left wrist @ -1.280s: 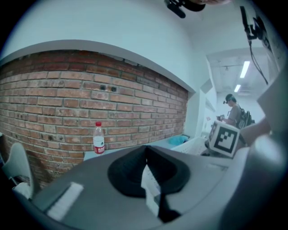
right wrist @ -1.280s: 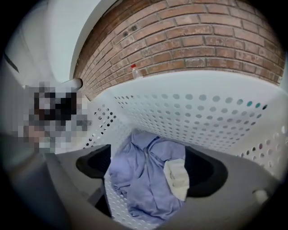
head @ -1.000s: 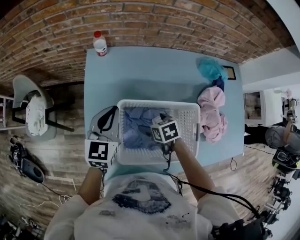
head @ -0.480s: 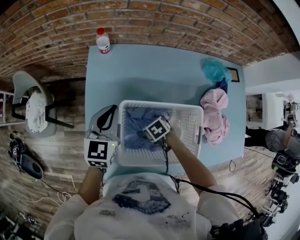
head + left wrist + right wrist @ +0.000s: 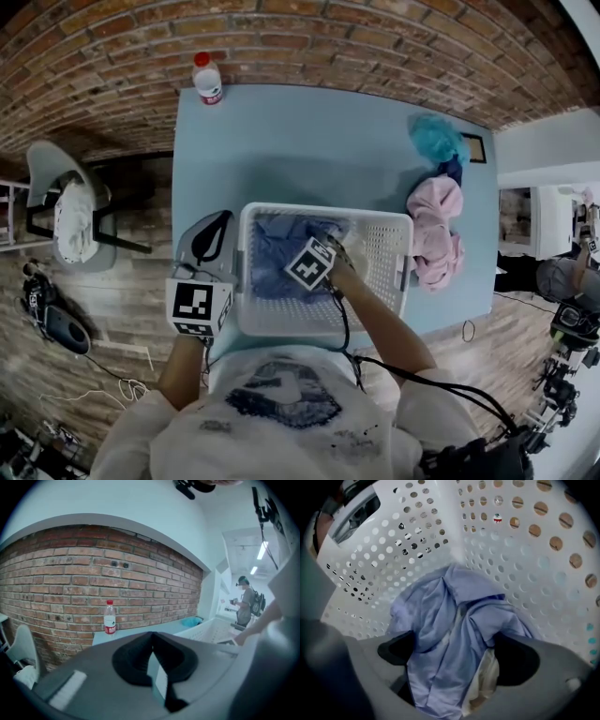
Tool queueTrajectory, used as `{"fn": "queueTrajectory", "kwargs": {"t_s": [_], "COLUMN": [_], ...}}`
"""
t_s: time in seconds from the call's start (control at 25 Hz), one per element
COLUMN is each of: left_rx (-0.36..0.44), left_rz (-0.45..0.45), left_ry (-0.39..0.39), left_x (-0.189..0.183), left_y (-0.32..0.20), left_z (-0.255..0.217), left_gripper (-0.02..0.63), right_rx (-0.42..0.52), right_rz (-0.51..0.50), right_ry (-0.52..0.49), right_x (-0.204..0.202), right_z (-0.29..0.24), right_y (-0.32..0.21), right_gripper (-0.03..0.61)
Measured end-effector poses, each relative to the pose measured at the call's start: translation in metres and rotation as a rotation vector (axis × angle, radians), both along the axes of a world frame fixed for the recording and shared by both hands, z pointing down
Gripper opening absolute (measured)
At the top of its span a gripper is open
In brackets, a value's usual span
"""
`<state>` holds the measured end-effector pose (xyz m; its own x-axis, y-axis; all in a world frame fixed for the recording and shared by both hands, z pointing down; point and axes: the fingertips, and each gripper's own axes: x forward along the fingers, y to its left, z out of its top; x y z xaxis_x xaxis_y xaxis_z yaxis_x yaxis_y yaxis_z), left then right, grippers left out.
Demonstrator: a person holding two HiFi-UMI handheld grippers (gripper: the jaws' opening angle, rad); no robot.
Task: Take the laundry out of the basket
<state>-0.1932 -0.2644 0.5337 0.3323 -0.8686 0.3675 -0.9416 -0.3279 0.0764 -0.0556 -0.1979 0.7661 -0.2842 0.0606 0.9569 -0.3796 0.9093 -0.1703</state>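
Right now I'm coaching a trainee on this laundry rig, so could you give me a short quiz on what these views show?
1. True or false: the pink garment lies inside the white basket.
2. What lies between the jaws of the right gripper? A: nothing. B: the blue shirt. C: the pink garment.
3. Fill in the blank: the jaws of the left gripper stand ____ , with nothing between them.

Key
1. False. It lies on the table beside the basket.
2. B. The jaws stand apart around it.
3. Together.
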Motion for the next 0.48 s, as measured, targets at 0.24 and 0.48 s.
{"fn": "queueTrajectory", "kwargs": {"t_s": [0.24, 0.48], "left_rx": [-0.007, -0.009], "left_rz": [-0.008, -0.017], "left_ry": [-0.002, 0.003], "left_x": [0.0, -0.002], "left_y": [-0.001, 0.003], "left_z": [0.001, 0.002], "left_gripper": [-0.008, -0.008], "right_rx": [0.088, 0.113], "right_rz": [-0.079, -0.126], "right_ry": [0.071, 0.081], "right_x": [0.005, 0.0], "right_z": [0.014, 0.014], "right_y": [0.003, 0.009], "right_gripper": [0.54, 0.505]}}
